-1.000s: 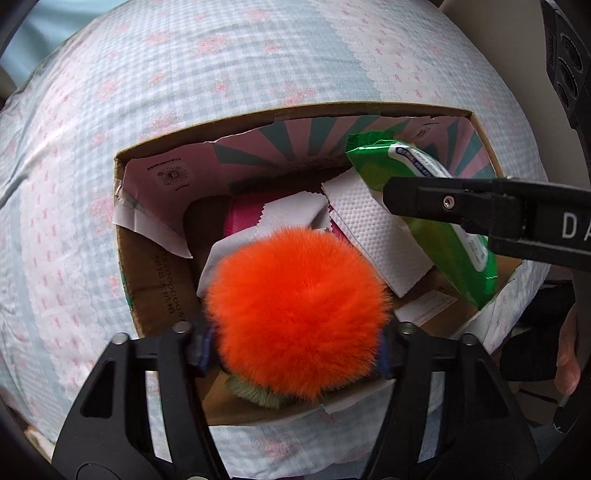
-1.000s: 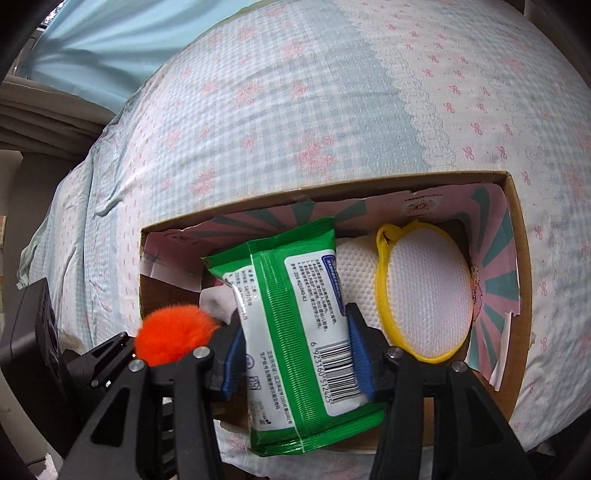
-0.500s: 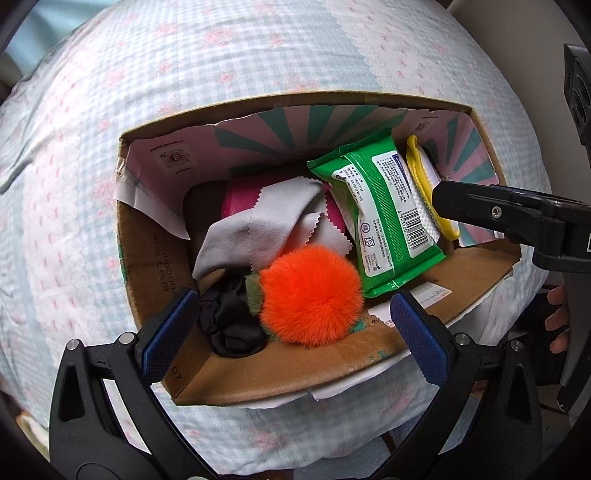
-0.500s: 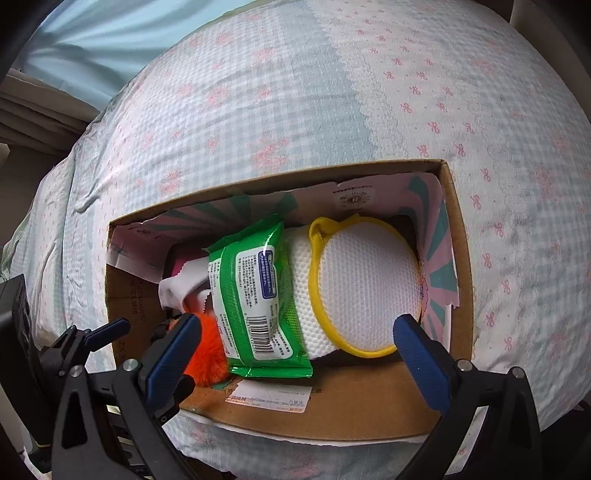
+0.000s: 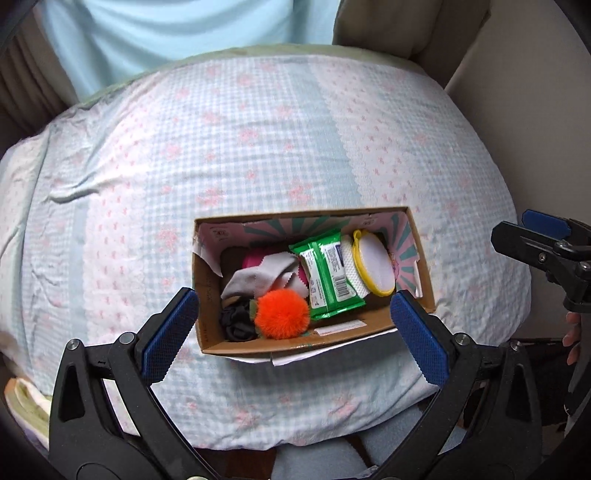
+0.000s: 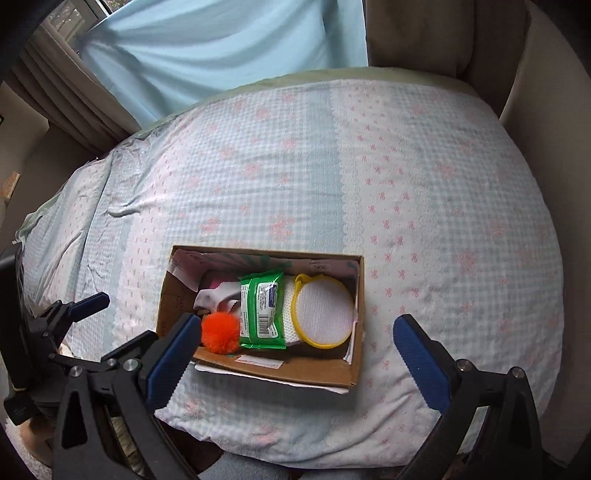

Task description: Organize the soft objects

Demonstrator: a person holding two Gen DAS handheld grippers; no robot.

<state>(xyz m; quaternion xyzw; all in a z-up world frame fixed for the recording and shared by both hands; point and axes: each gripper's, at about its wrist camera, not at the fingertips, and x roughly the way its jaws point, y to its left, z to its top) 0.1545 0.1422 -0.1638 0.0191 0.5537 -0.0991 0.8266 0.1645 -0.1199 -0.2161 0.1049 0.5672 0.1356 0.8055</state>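
Both tools stood empty, and their jaws had just been opening: left tool (image 5: 293, 325), right tool (image 6: 297, 350). In the cardboard box (image 5: 424, 266) on the bed (image 5: 258, 147), left to right, we saw a grey cloth (image 5: 258, 277), an orange pom-pom (image 5: 282, 314), a green wipes pack (image 5: 327, 277) and a yellow-rimmed mesh pouch (image 5: 373, 267). We judged them light and yielding; the slick pack wants gripping across its width. Only our left view showed the black fabric (image 5: 236, 321); the right showed the window (image 6: 70, 14)
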